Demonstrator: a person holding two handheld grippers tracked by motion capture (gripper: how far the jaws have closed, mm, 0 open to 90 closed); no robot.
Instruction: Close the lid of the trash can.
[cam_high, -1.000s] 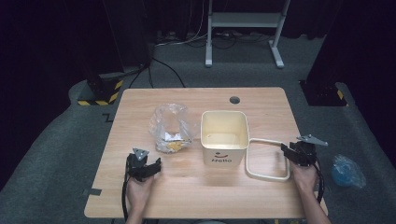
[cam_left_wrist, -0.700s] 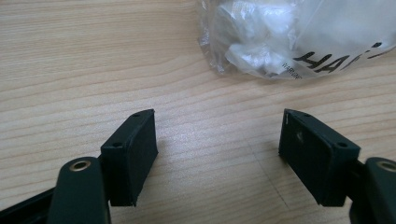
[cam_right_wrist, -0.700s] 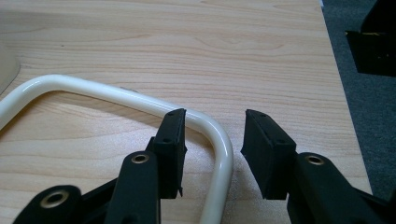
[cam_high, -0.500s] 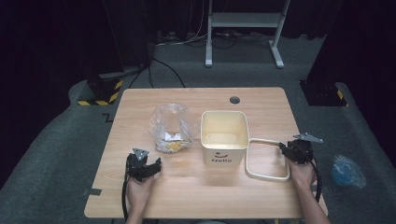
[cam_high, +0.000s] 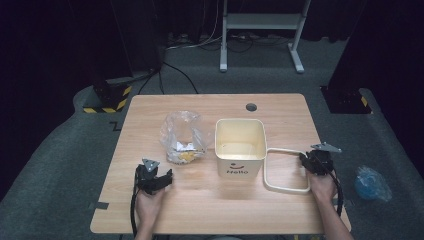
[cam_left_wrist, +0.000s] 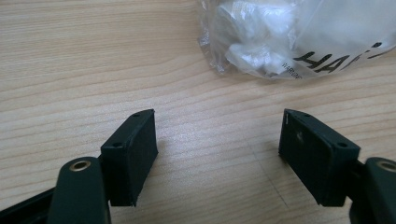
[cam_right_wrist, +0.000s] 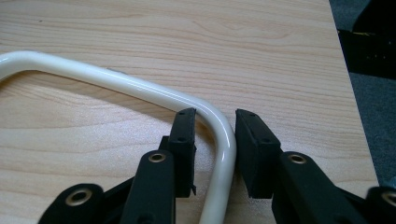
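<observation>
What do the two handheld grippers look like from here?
Both are black. The left gripper and right gripper each carry a grey three-cornered plate on top and trail a black cable along the forearm. Their jaws end in flat rectangular pads with small screw holes, on arms with brass-coloured pivots.

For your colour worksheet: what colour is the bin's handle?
Glossy cream handle, clearest in the right gripper view.

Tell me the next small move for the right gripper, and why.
Probably finish closing. The right gripper has just been closing, its jaws straddle the cream handle of the bin, and narrow gaps remain beside it, so the grip looks incomplete.
</observation>
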